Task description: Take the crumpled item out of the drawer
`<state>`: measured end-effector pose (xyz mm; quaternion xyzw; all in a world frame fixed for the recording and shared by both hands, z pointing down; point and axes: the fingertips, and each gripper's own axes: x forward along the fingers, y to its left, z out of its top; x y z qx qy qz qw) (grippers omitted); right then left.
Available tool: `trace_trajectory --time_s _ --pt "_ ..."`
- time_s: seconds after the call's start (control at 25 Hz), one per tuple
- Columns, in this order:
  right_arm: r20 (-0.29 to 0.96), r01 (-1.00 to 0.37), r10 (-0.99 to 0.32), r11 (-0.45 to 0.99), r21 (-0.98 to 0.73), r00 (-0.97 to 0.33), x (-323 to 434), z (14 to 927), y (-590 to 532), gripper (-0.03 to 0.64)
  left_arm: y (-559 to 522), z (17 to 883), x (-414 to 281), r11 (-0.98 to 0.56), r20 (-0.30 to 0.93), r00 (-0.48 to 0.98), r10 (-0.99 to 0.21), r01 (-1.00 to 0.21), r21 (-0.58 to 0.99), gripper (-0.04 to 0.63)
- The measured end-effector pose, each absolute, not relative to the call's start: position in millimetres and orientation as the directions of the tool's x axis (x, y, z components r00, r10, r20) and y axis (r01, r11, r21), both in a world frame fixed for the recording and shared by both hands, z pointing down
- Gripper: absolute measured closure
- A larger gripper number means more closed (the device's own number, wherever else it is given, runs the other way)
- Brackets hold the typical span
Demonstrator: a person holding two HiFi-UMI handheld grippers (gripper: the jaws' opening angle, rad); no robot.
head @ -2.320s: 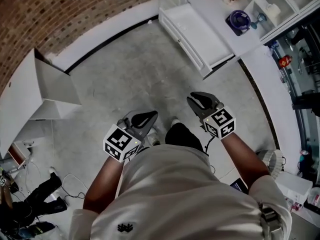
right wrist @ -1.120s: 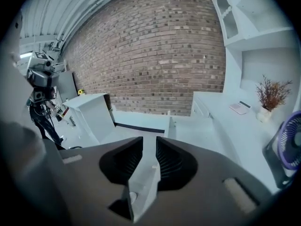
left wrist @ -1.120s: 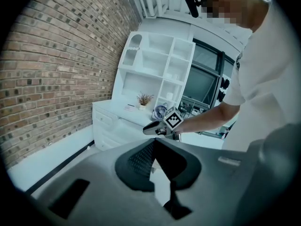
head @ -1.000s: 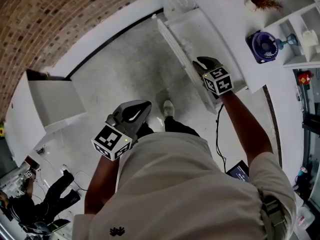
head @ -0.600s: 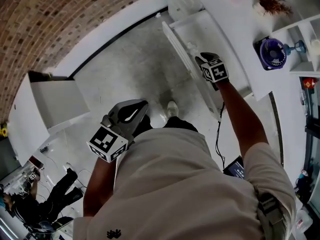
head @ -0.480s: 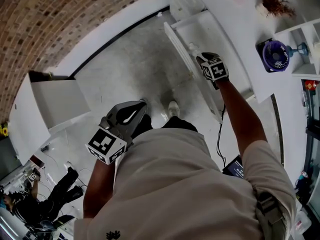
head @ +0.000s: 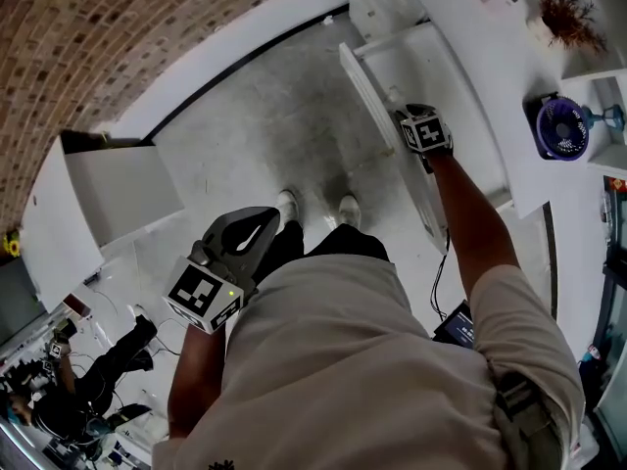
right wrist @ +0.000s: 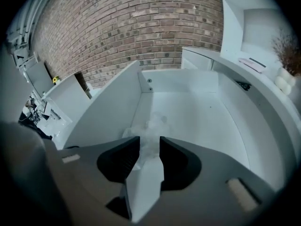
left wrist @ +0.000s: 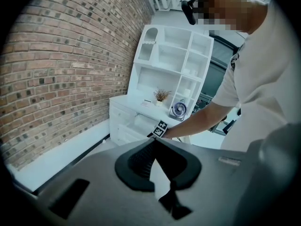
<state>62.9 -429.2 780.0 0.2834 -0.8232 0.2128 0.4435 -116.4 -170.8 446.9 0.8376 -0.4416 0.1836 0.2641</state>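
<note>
The white drawer stands pulled out of the cabinet at the upper right. My right gripper reaches down into it at arm's length. In the right gripper view a crumpled, whitish translucent item lies on the drawer floor near the left wall. My right gripper has its jaws opening, the item just ahead of the tips and not pressed by the pads. The head view hides the item behind that gripper. My left gripper hangs by my hip, and the left gripper has its tips touching, holding nothing.
A purple fan and a dried plant stand on the cabinet top. An open white box sits by the brick wall at left. Cables and another person's legs are at the lower left. A dark screen lies on the floor behind my right arm.
I have stepped up to the drawer. My right gripper has gone forward and down into it with its jaws spreading. The left gripper has stayed by my hip.
</note>
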Motion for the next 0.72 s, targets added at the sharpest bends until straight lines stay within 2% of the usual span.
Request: trace_trajectory --time_s 0.24,0.52,0.72 --pt "0.866 -0.648 -0.259 0.756 -0.095 -0.429 61.6 794.4 -431.8 0.486 -169.6 453.6 -128.3 -0.439 0.565 0.517 -0.642 -0.853 0.282 0.589" --pt "0.870 -0.644 -0.287 0.763 -0.045 -0.402 61.3 789.7 -434.1 0.571 -171.8 453.2 -132.9 -0.443 0.553 0.523 -0.648 -0.850 0.285 0.589" --pt "0.867 -0.648 -0.300 0.761 -0.034 -0.397 65.3 776.1 -431.3 0.583 -177.7 448.2 -132.4 -0.467 0.541 0.541 -0.644 -0.838 0.283 0.589"
